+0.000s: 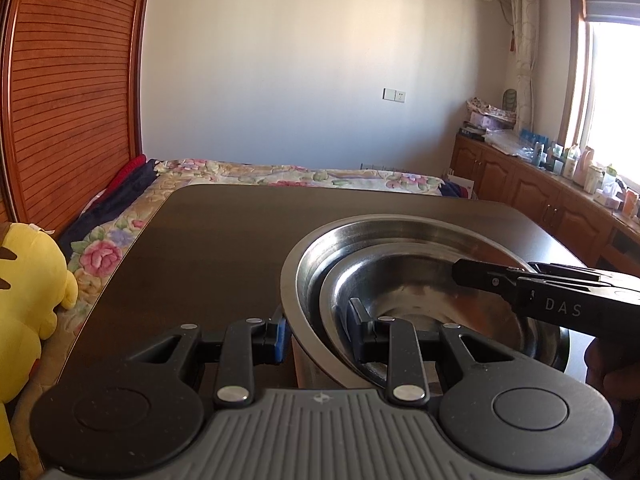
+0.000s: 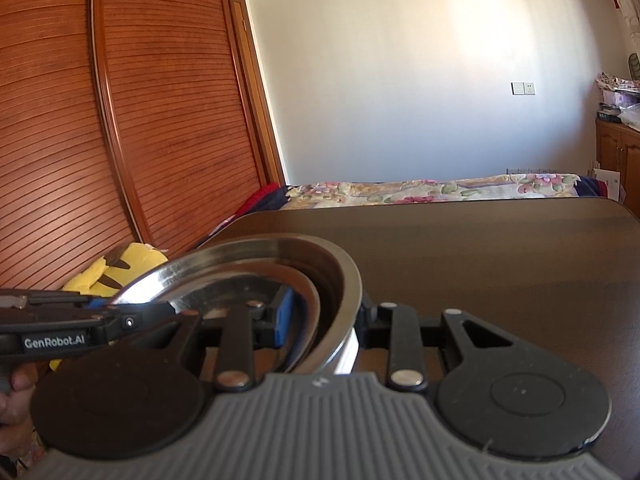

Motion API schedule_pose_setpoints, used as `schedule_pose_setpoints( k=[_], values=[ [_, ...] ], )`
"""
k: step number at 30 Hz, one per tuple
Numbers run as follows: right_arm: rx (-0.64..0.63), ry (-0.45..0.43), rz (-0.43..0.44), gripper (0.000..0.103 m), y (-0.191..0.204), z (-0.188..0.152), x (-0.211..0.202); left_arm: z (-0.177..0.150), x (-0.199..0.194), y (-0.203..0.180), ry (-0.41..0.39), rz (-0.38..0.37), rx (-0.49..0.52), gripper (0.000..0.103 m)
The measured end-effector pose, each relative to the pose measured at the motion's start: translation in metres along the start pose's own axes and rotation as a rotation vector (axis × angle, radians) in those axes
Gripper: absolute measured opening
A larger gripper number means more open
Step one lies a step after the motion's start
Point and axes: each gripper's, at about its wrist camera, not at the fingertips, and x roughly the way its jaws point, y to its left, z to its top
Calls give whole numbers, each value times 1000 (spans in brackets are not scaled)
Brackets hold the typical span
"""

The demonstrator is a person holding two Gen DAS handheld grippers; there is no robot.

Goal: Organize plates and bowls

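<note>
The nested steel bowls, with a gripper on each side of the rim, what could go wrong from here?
1. The left gripper and right gripper each pinch only the thin wall of the large shiny steel bowl; the smooth metal might slip if one side tips.
2. The smaller steel bowl sits loose and off-centre inside, so it could slide or clatter.
3. The stack is near the corner of the dark wooden table.

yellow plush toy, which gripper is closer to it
Left. The left gripper clamps the steel bowl nearest the yellow plush toy; the right gripper clamps its far rim.
</note>
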Motion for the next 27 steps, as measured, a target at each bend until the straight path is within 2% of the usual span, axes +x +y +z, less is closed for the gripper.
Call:
schedule_pose_setpoints(
  k=[27],
  values=[
    [-1,20,13,36,0,-2,9,-5,5,-3,2,23,30,31]
  ],
)
